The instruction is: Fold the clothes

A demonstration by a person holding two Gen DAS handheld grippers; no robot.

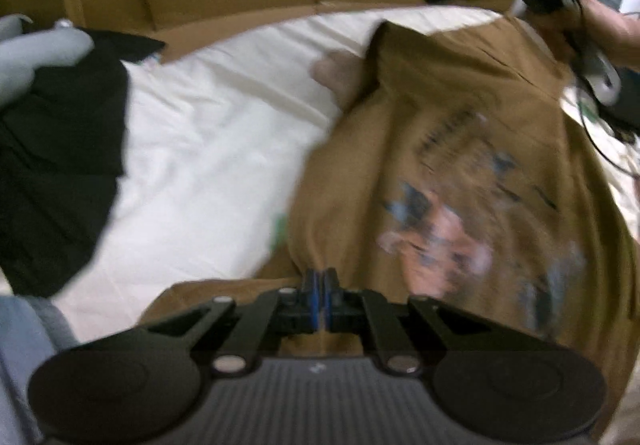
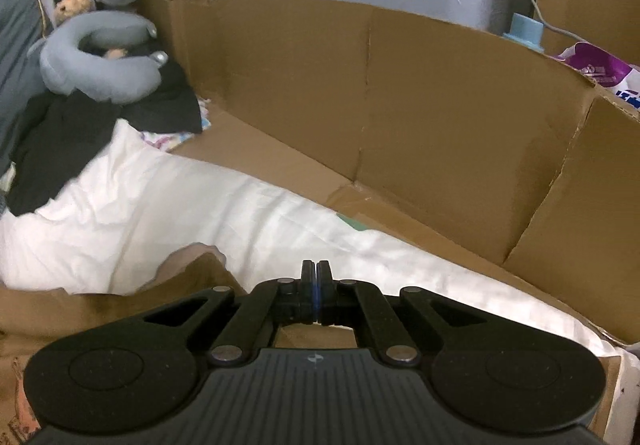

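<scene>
A brown T-shirt (image 1: 460, 173) with a blurred printed picture lies over a white sheet (image 1: 208, 149). My left gripper (image 1: 319, 277) is shut on a bunched fold at the shirt's near edge, and the cloth pulls up into its blue pads. At the upper right a hand (image 1: 612, 29) holds my right gripper (image 1: 520, 9) at the shirt's far edge. In the right wrist view the right gripper (image 2: 316, 269) is shut. The brown T-shirt (image 2: 120, 309) hangs below and left of it, and the pinch itself is hidden under the fingers.
A black garment (image 1: 60, 165) lies at the left with a grey neck pillow (image 2: 100, 61) and a small plush toy (image 2: 74, 1) on it. A cardboard wall (image 2: 440, 117) runs along the back and right. A blue bottle cap (image 2: 526, 31) and a purple pack (image 2: 600, 69) stand behind it.
</scene>
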